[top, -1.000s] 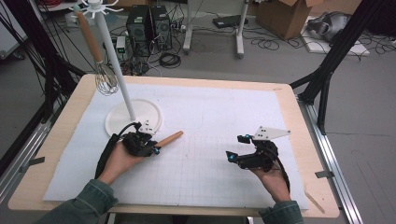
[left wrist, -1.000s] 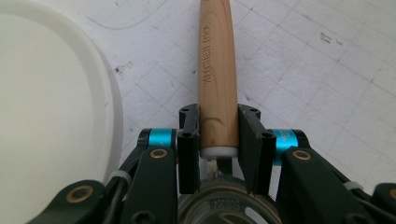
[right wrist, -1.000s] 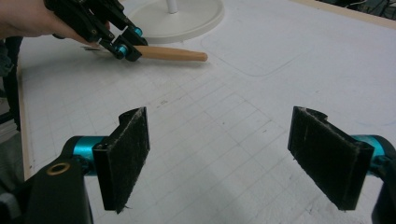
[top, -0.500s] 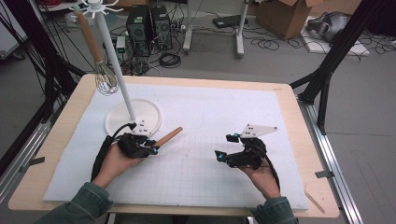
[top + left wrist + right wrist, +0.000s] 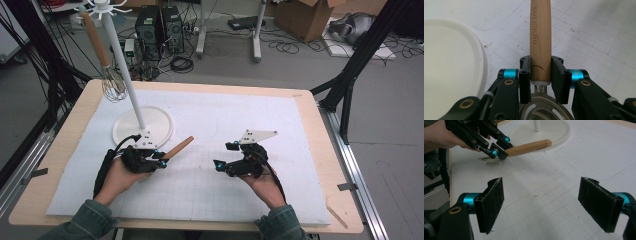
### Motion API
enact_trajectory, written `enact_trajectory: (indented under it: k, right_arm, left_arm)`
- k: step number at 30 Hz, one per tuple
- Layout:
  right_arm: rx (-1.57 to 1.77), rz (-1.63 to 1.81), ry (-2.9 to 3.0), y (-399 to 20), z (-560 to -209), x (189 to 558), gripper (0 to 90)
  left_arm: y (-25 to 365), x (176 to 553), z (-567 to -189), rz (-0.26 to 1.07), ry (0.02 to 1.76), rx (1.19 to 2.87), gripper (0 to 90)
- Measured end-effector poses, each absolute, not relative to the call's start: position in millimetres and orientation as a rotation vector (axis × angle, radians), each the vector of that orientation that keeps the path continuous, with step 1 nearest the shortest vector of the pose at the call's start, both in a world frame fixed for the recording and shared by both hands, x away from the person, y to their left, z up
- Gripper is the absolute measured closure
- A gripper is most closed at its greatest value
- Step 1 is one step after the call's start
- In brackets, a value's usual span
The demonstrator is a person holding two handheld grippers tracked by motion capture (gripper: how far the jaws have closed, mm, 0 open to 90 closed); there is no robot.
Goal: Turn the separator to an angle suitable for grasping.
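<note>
The one legible text is "KITCHEN TOOL", stamped in dark capitals down the wooden handle (image 5: 540, 37) in the left gripper view, running lengthwise along the handle's left side, above where the two black jaws clamp it. Faint small marks on the gridded mat (image 5: 599, 37) are too small to read.

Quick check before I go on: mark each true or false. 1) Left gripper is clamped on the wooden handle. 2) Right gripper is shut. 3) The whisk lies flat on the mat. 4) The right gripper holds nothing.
1) True: the left gripper is shut on the wooden handle.
2) False: the right gripper has its jaws wide apart.
3) False: the whisk hangs from the white stand.
4) True: only the mat lies between its jaws.
</note>
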State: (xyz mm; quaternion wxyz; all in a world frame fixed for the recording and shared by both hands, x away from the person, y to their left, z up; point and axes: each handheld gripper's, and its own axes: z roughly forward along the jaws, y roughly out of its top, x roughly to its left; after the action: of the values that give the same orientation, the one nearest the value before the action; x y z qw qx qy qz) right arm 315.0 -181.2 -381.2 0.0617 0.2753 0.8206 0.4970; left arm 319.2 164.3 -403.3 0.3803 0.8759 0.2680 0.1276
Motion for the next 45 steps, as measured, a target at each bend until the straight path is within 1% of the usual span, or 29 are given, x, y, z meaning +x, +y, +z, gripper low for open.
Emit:
enact_trajectory:
  k: [9, 21, 25, 31, 36, 40, 45]
  right_arm:
    - [0.831, 1.488, 2.520, -160.6, -383.8, 320.4, 20.3]
    - [0.854, 1.480, 2.572, -134.2, -391.8, 331.4, 25.0]
    - [0.856, 1.501, 2.593, -124.5, -392.2, 333.1, 30.0]
    - [0.854, 1.519, 2.618, -112.0, -393.0, 334.9, 33.9]
    - [0.840, 1.557, 2.635, -106.1, -391.5, 334.0, 43.8]
    - [0.853, 1.583, 2.643, -104.8, -390.2, 334.1, 48.1]
    - [0.894, 1.614, 2.626, -103.1, -387.2, 334.6, 50.4]
  left_arm:
    - [160.9, 312.8, -400.9, 0.312, 0.650, 2.215, 70.5]
    - [157.5, 306.0, -400.5, 0.289, 0.609, 2.201, 70.5]
    - [154.7, 302.8, -398.8, 0.281, 0.589, 2.186, 70.4]
    - [150.2, 298.1, -397.0, 0.264, 0.560, 2.176, 70.4]
    - [145.9, 295.4, -396.8, 0.266, 0.543, 2.176, 70.4]
    - [144.1, 294.1, -395.0, 0.279, 0.545, 2.173, 70.4]
    - [143.7, 292.2, -393.2, 0.296, 0.550, 2.170, 70.2]
